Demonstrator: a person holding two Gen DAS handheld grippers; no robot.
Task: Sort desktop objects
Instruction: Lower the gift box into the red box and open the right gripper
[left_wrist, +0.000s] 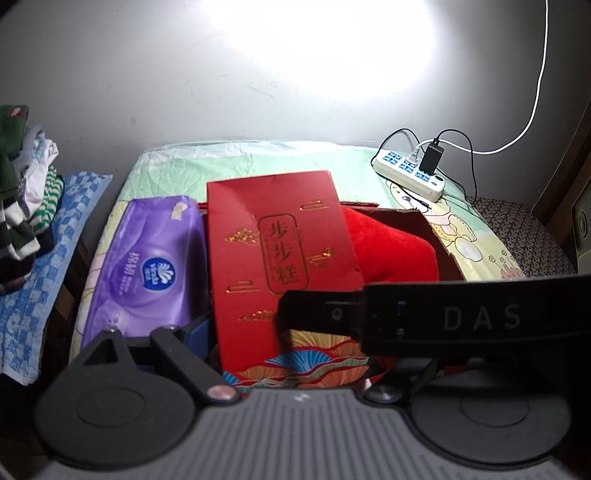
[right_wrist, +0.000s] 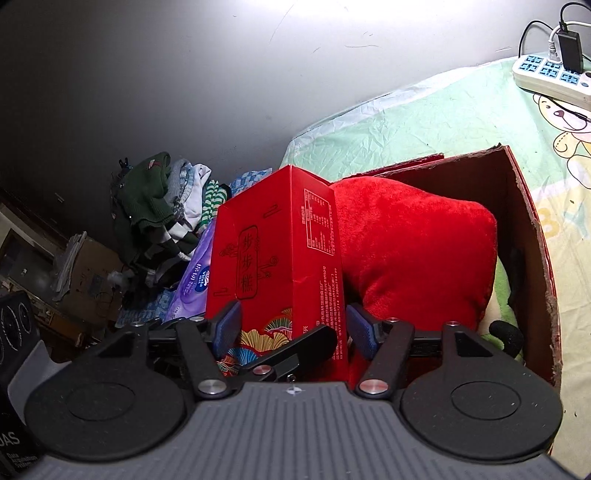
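Observation:
A red cake box with gold characters (left_wrist: 280, 258) stands tilted in an open cardboard box (right_wrist: 532, 236), next to a red plush cushion (right_wrist: 413, 251). In the right wrist view the red box (right_wrist: 280, 258) sits between my right gripper's blue pads (right_wrist: 229, 325); the right gripper (right_wrist: 295, 328) is open around its lower end with small gaps each side. A purple tissue pack (left_wrist: 151, 266) lies left of the red box. My left gripper's left finger (left_wrist: 166, 332) shows by the tissue pack; its right finger is hidden behind the right gripper's body (left_wrist: 443, 317).
A white power strip (left_wrist: 410, 173) with a black charger and cables lies at the back right on the cartoon-print cloth (left_wrist: 258, 162). A pile of folded clothes (left_wrist: 22, 184) sits on a blue checked towel at the left. A wall stands behind.

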